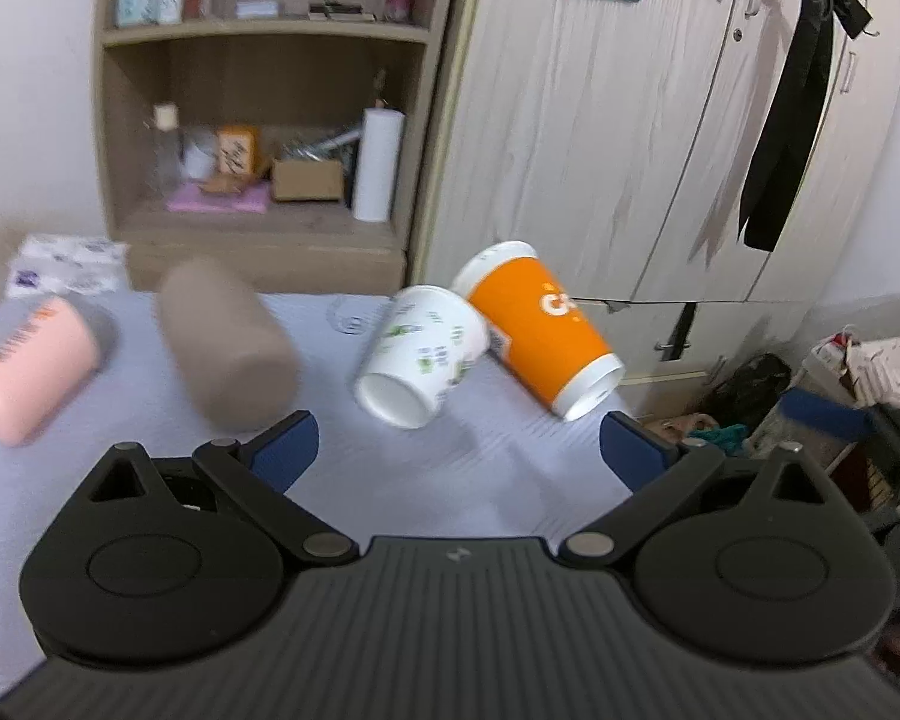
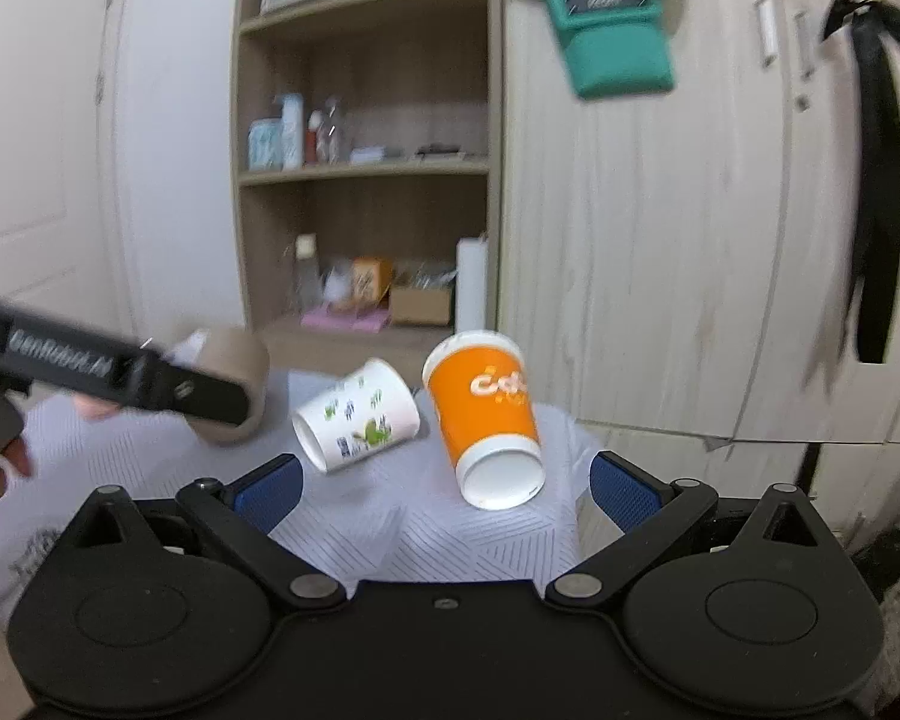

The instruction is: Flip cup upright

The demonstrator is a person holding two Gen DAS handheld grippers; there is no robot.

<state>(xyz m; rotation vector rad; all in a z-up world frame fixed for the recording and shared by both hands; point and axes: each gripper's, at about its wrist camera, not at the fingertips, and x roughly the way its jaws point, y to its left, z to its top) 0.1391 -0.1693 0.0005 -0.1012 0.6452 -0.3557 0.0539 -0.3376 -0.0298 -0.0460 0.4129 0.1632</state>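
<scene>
Several cups lie on their sides on the pale patterned tablecloth: an orange cup at the right, a white printed cup touching it, a brown cup and a pink cup at the left. My left gripper is open and empty, just short of the white cup. My right gripper is open and empty, just in front of the orange cup and the white cup. The left gripper's body crosses in front of the brown cup.
A wooden shelf unit with bottles, boxes and a paper roll stands behind the table. A pale wardrobe with a black ribbon is at the right. Clutter lies on the floor beyond the table's right edge.
</scene>
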